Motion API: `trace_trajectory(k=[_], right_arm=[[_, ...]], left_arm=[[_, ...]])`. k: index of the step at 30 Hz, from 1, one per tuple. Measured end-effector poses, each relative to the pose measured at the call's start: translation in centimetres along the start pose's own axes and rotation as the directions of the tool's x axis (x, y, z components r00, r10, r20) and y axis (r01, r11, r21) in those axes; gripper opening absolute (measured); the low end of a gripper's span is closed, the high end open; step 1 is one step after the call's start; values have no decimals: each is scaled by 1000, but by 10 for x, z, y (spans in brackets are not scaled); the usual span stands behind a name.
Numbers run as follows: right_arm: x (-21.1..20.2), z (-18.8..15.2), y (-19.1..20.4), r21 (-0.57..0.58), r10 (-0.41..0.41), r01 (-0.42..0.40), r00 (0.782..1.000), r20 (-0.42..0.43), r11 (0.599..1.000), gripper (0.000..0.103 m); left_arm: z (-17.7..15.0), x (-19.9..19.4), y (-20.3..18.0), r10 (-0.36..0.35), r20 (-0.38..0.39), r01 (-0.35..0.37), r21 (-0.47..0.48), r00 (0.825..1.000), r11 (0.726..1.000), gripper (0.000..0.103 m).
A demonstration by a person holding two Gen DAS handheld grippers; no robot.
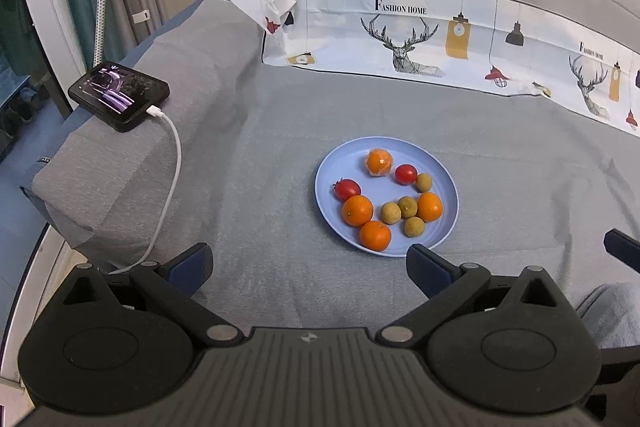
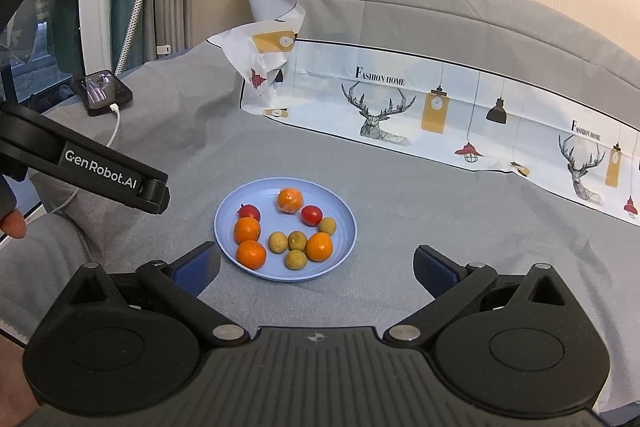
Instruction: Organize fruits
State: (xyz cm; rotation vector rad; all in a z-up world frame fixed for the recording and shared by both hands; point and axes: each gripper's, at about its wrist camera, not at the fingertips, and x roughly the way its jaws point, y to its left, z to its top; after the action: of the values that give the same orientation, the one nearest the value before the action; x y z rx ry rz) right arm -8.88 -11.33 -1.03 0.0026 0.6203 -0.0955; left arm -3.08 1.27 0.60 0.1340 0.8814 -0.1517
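Fruits: oranges (image 1: 357, 210), tomatoes (image 1: 347, 189) and small brown fruits (image 1: 390, 212) lie together on the blue plate (image 1: 448, 227).
Plate: on the grey bed cover (image 1: 256, 155).
Left claw (image 1: 308, 263): spread wide, empty, plate just ahead.
Right claw (image 2: 316, 267): spread wide, empty, plate just ahead, left of centre.

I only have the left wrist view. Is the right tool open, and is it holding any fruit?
Observer: The right tool is open and empty, and the blue plate lies just beyond its fingers.
Operator: Where does my left tool sit from that side?
Observer: The left tool hovers left of the plate, above the grey sheet and apart from the rim.
Operator: Any of the person visible?
Observer: A fingertip shows at the left edge, below the left tool.
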Motion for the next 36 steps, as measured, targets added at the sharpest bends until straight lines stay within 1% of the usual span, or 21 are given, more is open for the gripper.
trace_trajectory(k=[5, 12, 36], right_arm=[[-1, 0, 0, 1, -10, 10, 1000, 1, 1000, 102], [0, 1, 1, -2, -12, 12, 1000, 0, 1000, 102], [4, 0, 2, 1, -13, 13, 1000, -8, 1000, 102]], left_arm=[[-2, -2, -1, 12, 18, -12, 17, 1000, 1000, 103], [-2, -2, -1, 26, 21, -26, 25, 999, 999, 103], [-2, 2, -3, 32, 11, -32, 34, 999, 999, 103]])
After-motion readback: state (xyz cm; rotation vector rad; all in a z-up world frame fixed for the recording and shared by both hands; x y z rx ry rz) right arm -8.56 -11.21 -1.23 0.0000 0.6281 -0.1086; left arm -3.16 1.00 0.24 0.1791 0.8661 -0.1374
